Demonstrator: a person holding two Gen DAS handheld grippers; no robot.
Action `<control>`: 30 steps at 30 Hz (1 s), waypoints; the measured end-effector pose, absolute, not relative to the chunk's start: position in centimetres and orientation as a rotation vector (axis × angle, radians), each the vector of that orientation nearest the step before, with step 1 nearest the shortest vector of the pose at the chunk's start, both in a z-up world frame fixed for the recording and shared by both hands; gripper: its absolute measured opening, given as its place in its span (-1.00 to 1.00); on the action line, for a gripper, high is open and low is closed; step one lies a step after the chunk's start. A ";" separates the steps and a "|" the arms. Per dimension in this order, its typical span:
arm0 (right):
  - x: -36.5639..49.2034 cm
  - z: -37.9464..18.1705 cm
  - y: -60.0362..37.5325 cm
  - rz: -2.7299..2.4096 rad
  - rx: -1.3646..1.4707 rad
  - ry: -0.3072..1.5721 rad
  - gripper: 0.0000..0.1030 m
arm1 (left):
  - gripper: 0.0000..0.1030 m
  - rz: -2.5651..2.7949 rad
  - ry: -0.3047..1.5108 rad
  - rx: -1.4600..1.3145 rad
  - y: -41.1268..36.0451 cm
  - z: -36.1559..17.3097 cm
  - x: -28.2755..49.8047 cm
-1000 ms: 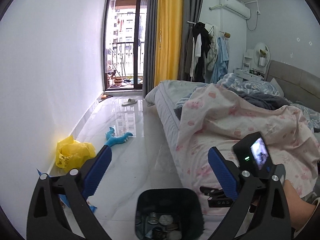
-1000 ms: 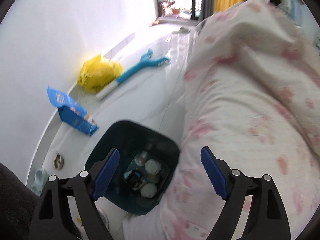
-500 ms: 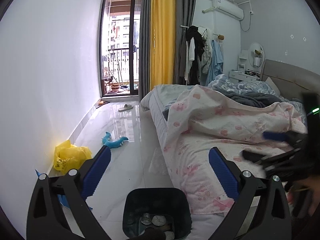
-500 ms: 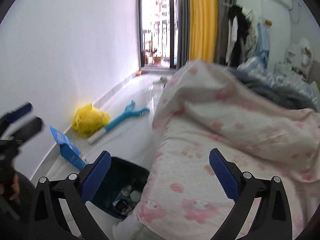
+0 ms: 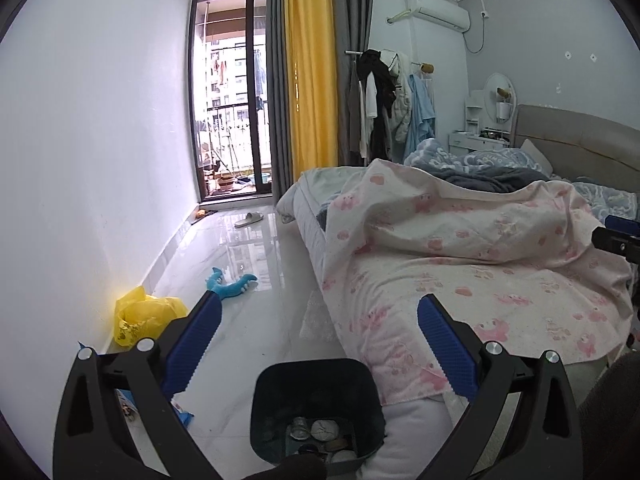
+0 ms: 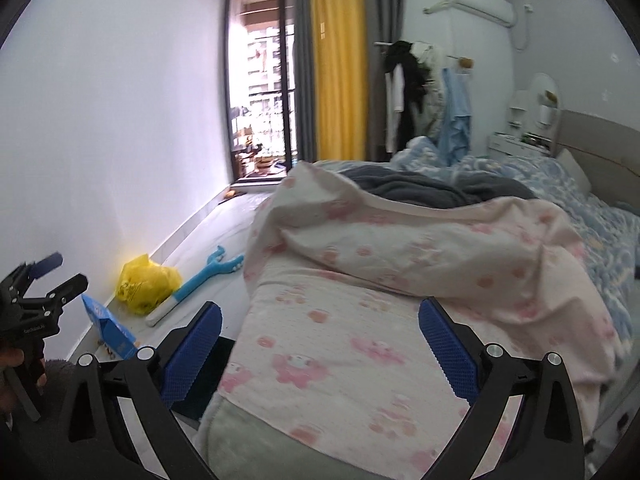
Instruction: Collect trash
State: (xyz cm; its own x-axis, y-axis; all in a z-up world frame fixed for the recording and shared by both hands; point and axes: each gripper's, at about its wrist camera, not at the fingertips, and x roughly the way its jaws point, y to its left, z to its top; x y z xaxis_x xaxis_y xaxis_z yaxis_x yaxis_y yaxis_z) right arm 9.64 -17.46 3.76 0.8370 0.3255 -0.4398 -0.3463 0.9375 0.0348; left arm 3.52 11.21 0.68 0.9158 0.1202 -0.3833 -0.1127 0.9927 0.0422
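Bin (image 5: 316, 404), dark teal, on the white floor (image 5: 248, 280) against the bed's near corner; crumpled scraps and small containers inside. Left gripper (image 5: 316, 344): jaws spread wide, nothing held, above the bin. Right gripper (image 6: 320, 350): jaws spread wide, nothing held, over the pink-print quilt (image 6: 400, 280). Loose items along the wall: yellow plastic bag (image 5: 140, 316), blue carton (image 6: 110, 334), blue toy (image 5: 230, 284).

My left camera looks from low over the dark bin (image 5: 316, 408) at the bottom middle, down the floor toward the balcony door (image 5: 232, 120). My right camera sits higher, close over the bed (image 6: 400, 300). Both see the yellow bag (image 5: 144, 314) at lower left.
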 end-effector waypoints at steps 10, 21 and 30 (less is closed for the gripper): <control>6.2 2.8 -20.8 0.407 -0.003 0.400 0.93 | 0.94 0.099 0.323 0.040 9.4 0.5 2.0; 6.0 2.0 -21.1 0.429 0.000 0.394 0.93 | 0.94 0.106 0.334 0.052 9.0 -0.1 2.3; 5.9 2.0 -20.9 0.429 -0.002 0.395 0.93 | 0.94 0.111 0.339 0.056 9.1 -0.2 2.4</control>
